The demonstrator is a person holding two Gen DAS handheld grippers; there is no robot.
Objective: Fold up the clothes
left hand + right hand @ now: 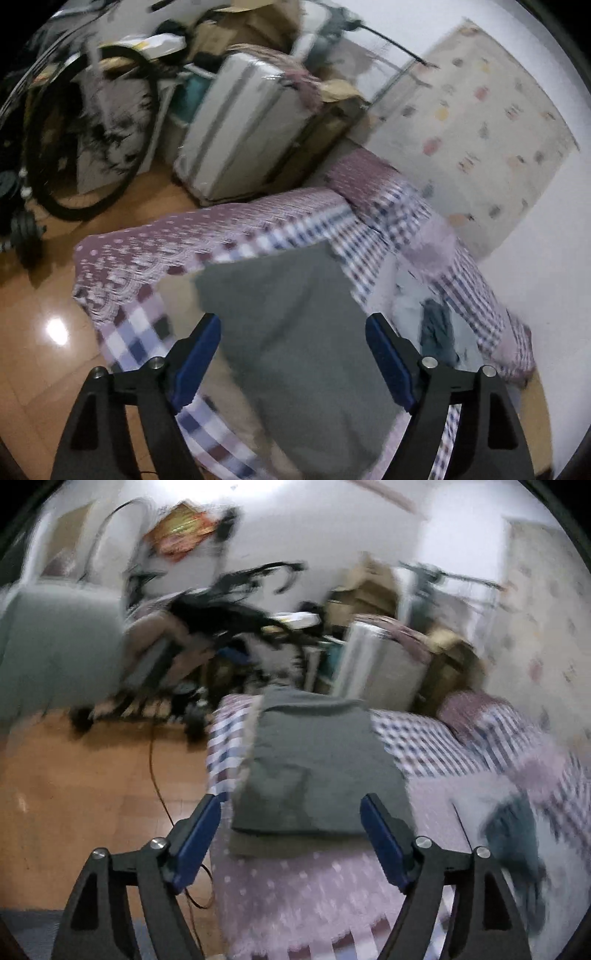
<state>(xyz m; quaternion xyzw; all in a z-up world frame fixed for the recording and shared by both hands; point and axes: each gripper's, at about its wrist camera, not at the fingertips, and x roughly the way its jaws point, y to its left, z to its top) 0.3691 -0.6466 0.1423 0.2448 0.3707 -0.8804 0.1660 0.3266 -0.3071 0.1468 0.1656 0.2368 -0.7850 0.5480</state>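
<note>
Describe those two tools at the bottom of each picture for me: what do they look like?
Both look alike. The left tool and the right tool each have two black, angular arms with triangular cut-outs, joined by round silver bolts. Each arm ends in a flat blue finger pad. No hands, sleeves, or markings show.

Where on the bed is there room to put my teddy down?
Free: the checkered bedspread between the folded grey garment and the dark teal clothes, and the dotted pink strip near the camera. Beyond the bed's far end, the suitcase and boxes crowd together.
</note>
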